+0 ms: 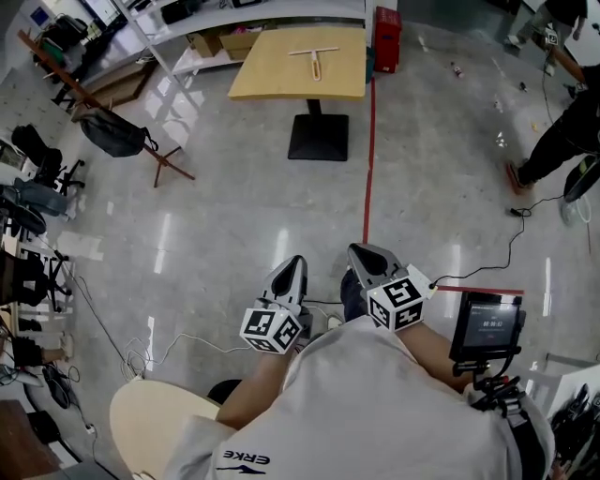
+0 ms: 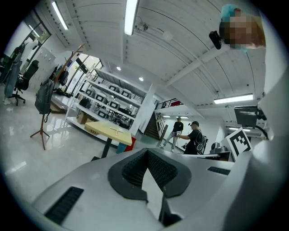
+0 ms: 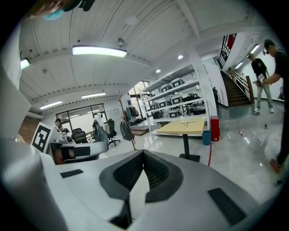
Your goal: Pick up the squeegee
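A wide, glossy grey floor (image 1: 234,216) fills most of the room, with a red tape line (image 1: 369,169) running across it toward the far end. White shelving (image 1: 216,19) stands along the back wall. Just in front of it is a square yellow tabletop (image 1: 272,80) on a single black pedestal. A red box (image 1: 386,37) stands at its right side. Off to the right, well apart from the table, a person in dark clothes (image 1: 567,131) stands on the floor. To the left, a dark backpack (image 1: 114,133) hangs from a wooden stand.

Close to the wearer's body, both tools are held side by side, pointing out toward the table and far short of it. The left tongs (image 1: 298,261) are pressed together at the tips with nothing between them. The right tongs (image 1: 356,249) are likewise closed tip to tip and empty.

The squeegee (image 1: 314,58) lies flat on the yellow tabletop, near its far middle. It is pale and T-shaped, with the crossbar toward the shelving and the handle pointing back toward the tongs.
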Available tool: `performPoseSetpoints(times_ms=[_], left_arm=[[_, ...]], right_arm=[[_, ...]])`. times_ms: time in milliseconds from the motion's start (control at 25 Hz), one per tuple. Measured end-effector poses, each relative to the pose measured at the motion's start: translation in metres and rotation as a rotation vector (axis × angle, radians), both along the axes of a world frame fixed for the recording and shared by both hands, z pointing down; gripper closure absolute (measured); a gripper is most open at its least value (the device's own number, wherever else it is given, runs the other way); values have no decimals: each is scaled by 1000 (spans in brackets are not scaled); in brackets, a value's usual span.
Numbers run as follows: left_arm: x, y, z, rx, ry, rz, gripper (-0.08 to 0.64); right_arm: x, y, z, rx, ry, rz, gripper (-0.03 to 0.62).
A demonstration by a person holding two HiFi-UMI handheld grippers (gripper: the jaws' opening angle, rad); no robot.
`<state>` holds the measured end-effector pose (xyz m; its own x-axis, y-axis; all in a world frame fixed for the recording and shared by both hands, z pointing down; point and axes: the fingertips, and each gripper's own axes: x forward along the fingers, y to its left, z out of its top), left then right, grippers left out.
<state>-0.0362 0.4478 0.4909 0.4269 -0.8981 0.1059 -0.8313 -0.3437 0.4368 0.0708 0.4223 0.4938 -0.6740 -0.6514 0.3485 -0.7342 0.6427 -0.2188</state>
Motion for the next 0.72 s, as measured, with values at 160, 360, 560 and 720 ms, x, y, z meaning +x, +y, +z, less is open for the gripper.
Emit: performPoseSetpoints(times_ms=[160, 360, 560, 720], left_arm=[[-9, -36, 0, -2, -9, -10, 555], [-5, -110, -9, 13, -19, -1, 555], [-10, -186, -15, 24, -27, 3, 555], [-1, -242, -13, 35, -25, 11, 555]], right_arm=[[-14, -40, -3, 10, -5, -25, 588], [-14, -110, -7, 18, -7, -41, 588], [-17, -181, -12, 30, -5, -44, 588], [-8, -235, -9, 39, 3, -41, 588]])
